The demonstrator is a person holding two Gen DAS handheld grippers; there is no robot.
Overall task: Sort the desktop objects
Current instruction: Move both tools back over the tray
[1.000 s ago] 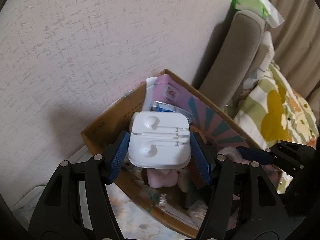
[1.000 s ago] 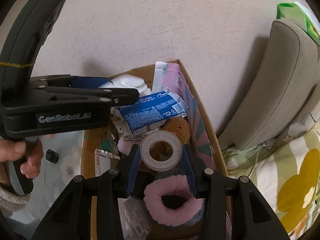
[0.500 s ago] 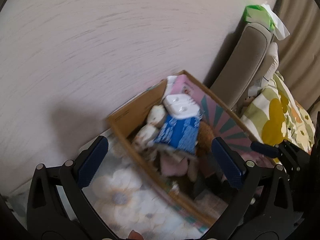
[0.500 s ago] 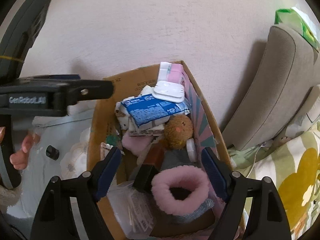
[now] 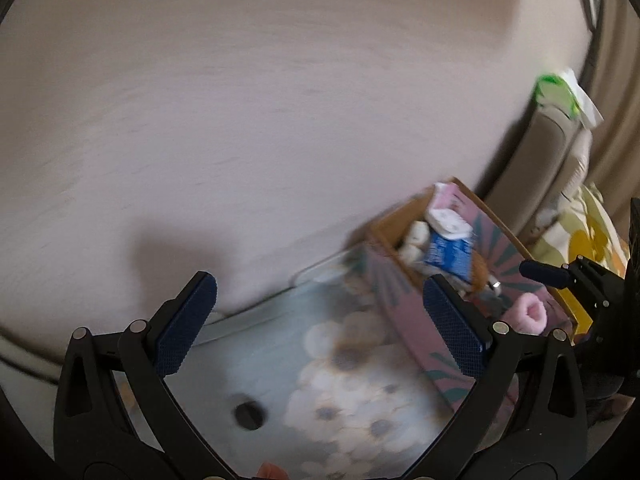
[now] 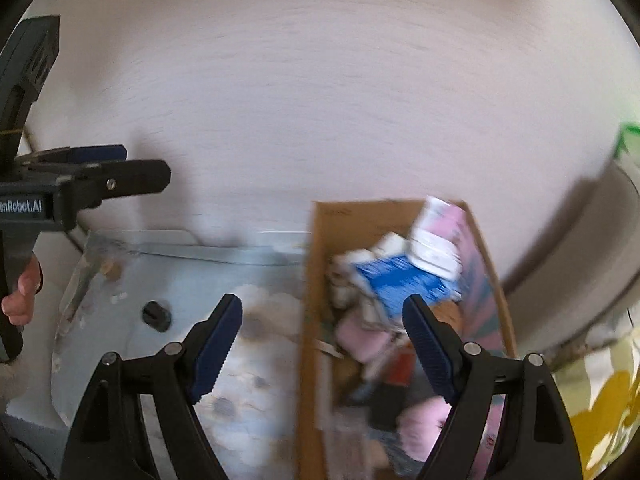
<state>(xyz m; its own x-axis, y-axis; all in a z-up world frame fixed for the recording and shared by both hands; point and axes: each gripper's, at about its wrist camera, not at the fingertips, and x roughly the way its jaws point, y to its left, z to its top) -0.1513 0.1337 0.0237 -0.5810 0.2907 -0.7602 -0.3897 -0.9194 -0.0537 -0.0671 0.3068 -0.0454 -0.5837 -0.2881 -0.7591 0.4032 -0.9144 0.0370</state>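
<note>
Your cardboard box [image 6: 404,320] is open at the top, brown inside and pink with a teal ray pattern on its outer wall. It stands on a pale blue floral mat [image 6: 256,344] against the wall [image 6: 320,100]. In your right view it lies ahead of the jaws, mostly behind the right finger; in your left view [image 5: 404,320] it is beyond the right finger, to the far right.

Both frames are blurred, so only the larger contents can be counted. You can see one blue packet [image 6: 404,280] lying on top, one white flat case [image 6: 434,254] just behind it, touching the pink card at the far corner, one brown plush toy [image 5: 478,276], and one pink fluffy ring [image 5: 530,314] at the near end. The smaller things under them are too blurred to name.

Your left gripper [image 5: 316,320] has its jaws spread wide and nothing is between them; only the mat shows in the gap. Your right gripper [image 6: 322,348] is also spread wide and holds nothing; the near box wall falls in its gap.

One small black round object [image 5: 249,415] lies on the mat, near the left finger in both views [image 6: 157,315]. It is well apart from the box. A beige cushion [image 6: 580,264] stands just right of the box, with a green tissue pack [image 5: 560,96] on top.
</note>
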